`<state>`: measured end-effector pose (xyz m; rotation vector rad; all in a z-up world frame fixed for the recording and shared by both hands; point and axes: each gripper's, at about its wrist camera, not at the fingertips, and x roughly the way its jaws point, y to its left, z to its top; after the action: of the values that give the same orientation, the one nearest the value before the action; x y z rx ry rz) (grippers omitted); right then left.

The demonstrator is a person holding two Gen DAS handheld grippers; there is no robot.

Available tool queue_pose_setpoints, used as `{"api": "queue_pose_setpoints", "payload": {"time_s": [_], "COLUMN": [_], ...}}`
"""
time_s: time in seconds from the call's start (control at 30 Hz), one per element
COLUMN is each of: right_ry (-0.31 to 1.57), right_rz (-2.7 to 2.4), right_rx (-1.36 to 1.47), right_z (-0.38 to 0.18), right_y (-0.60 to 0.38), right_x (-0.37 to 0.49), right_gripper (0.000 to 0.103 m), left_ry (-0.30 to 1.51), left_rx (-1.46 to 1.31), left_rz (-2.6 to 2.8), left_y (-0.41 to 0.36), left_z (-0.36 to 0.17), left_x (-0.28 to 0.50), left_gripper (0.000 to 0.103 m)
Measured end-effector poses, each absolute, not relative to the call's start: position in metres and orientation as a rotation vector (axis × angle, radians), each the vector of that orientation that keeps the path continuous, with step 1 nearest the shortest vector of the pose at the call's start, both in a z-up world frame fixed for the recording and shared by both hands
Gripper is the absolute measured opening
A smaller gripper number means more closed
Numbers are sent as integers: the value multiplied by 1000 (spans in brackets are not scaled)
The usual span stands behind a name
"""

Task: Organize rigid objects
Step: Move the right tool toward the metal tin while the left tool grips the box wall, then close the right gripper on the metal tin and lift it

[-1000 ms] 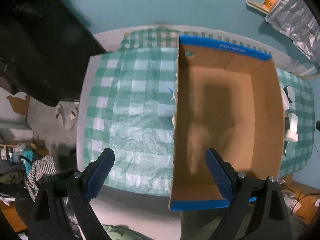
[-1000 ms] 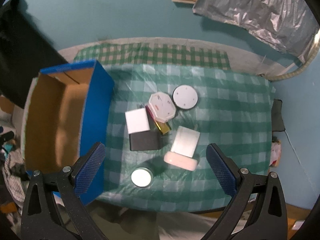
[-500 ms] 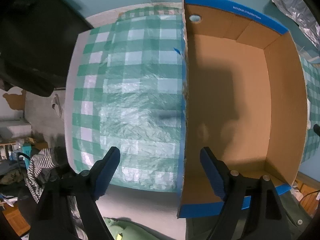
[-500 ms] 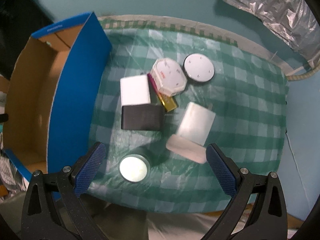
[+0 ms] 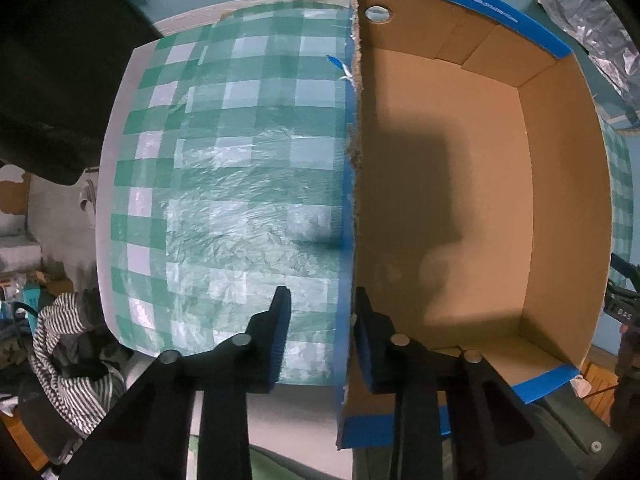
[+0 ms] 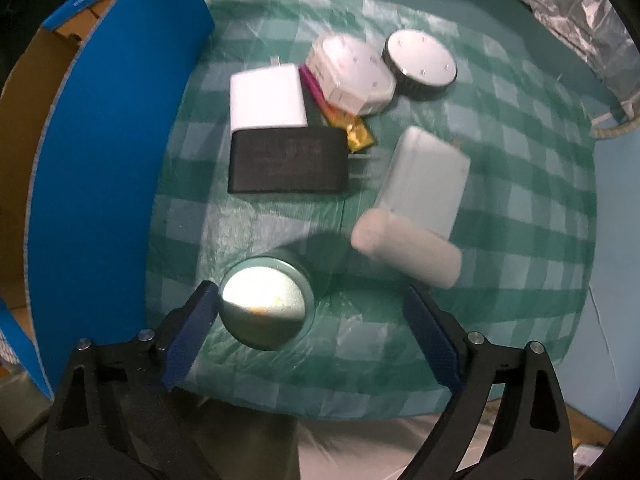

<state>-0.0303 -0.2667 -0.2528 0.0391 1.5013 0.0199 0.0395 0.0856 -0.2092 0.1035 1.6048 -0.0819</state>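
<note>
Rigid objects lie clustered on the checked tabletop (image 6: 520, 184) beside the cardboard box (image 6: 100, 168), blue outside and brown within: a white block (image 6: 266, 98), a black block (image 6: 286, 160) touching it, a white octagonal box (image 6: 350, 74), a dark-rimmed disc (image 6: 420, 62), a pale slab (image 6: 426, 178) and a round tin (image 6: 266, 306) nearest the box. The right hand-held gripper (image 6: 312, 320) has just been narrowing, jaws still apart around the tin. The left hand-held gripper (image 5: 320, 332) has just been closing astride the box's wall; contact is unclear.
</note>
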Motion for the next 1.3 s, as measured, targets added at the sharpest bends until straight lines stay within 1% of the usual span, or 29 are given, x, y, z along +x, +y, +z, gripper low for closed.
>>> {"api": "queue_pose_setpoints", "payload": {"time_s": [0.1,0.17,0.27,0.33,0.4,0.47,0.5,0.53,0.57,0.73,0.9,1.07,1.23,1.3], "right_ry": [1501,1508,1514,1506,1503,1508,1516,1532,1540,1540,1510,1495,1471,1462], "right_rz": [23,25,41,55,61,66,67,75,78,77,81,79,89,95], "right_rx": [46,50,51,41,28,14,12,19,26,24,20,13,3,4], "right_z": [-259,-264,-270,-272,-274,-277,-278,-282,-285,-289,-281,-264,-251,-230], "right_y": [-267,-268,-265,-262,-260,-257,-254,-254,-254,-250,-253,-252,-245,-246], "right_x": [-28,-25,-21,-18,-15,-12,-10,-8,-7,-4,-11,-18,-15,-11], "right_gripper": [91,85,80,78,74,60,55,47,45,44,44,44,44,44], "left_ry": [1602,1606,1614,1617,1619,1618,1619,1619,1619,1617,1614,1609,1597,1594], "left_rx": [114,110,110,117,119,126,130,130,131,141,143,150,174,174], "left_rz": [-90,-96,-106,-113,-123,-125,-125,-126,-126,-134,-138,-147,-151,-154], "left_y": [84,84,83,81,79,78,77,77,76,74,72,71,67,67], "left_z": [-209,-210,-209,-209,-210,-210,-210,-211,-211,-210,-208,-207,-203,-202], "left_x": [40,41,42,43,45,45,46,46,47,43,42,42,42,42], "left_gripper": [27,25,22,19,14,13,12,11,11,10,9,6,5,5]}}
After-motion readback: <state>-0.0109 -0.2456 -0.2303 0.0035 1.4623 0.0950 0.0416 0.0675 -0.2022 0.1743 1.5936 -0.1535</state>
